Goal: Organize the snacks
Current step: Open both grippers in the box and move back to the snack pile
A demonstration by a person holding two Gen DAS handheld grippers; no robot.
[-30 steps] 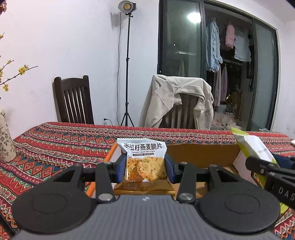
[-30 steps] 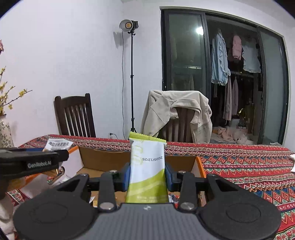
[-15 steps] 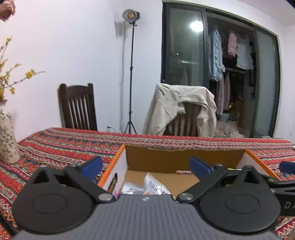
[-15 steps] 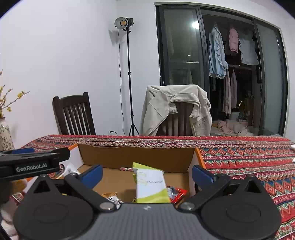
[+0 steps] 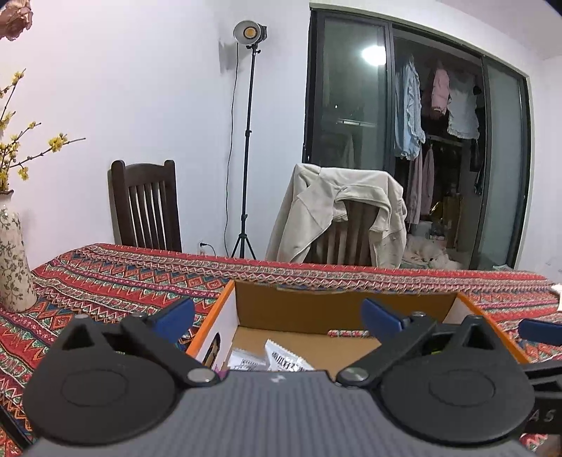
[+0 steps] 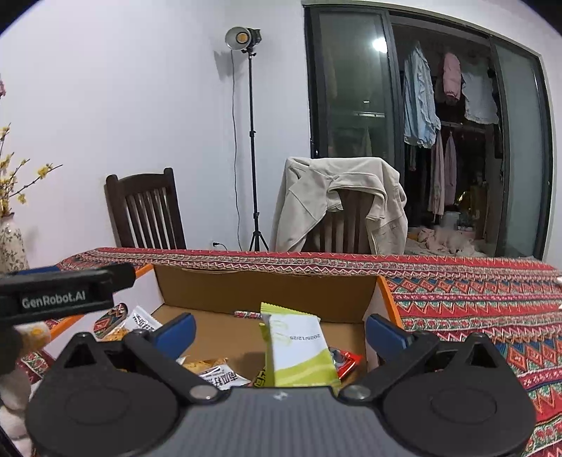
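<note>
Left gripper (image 5: 277, 318) spread wide over the near left part of the cardboard box (image 5: 342, 307), blue pads far apart, nothing between them; jaws just opened, no packet left in the gap. Right gripper (image 6: 279, 328) likewise released, jaws just opened, pads well apart on either side of the green and white packet (image 6: 298, 351), not pressing it. Packet lying loose in the box, leaning toward the back wall, printed date facing up and reversed. Beside it, to the right, a red wrapper (image 6: 346, 360) partly tucked under; to the left, an orange and white oat crisp packet (image 6: 214, 372) lying flat near the camera edge. More white wrappers (image 5: 281, 358) on the box floor in the left view, and a thin patterned stick (image 5: 351, 333) along the foot of the back wall. Box with orange rim, set on a red patterned tablecloth (image 6: 474, 302). Left gripper's black arm marked GenRobot.AI crossing the left edge of the right view, above the box's left rim. Further out: a flowered vase (image 5: 12, 260) with yellow blossoms at the table's left, a dark wooden chair (image 5: 145, 207), a second chair draped with a beige jacket (image 5: 337, 214), a lamp on a tripod stand (image 5: 249, 33) against the white wall, clothes hanging behind dark glass doors (image 5: 351, 105)
</note>
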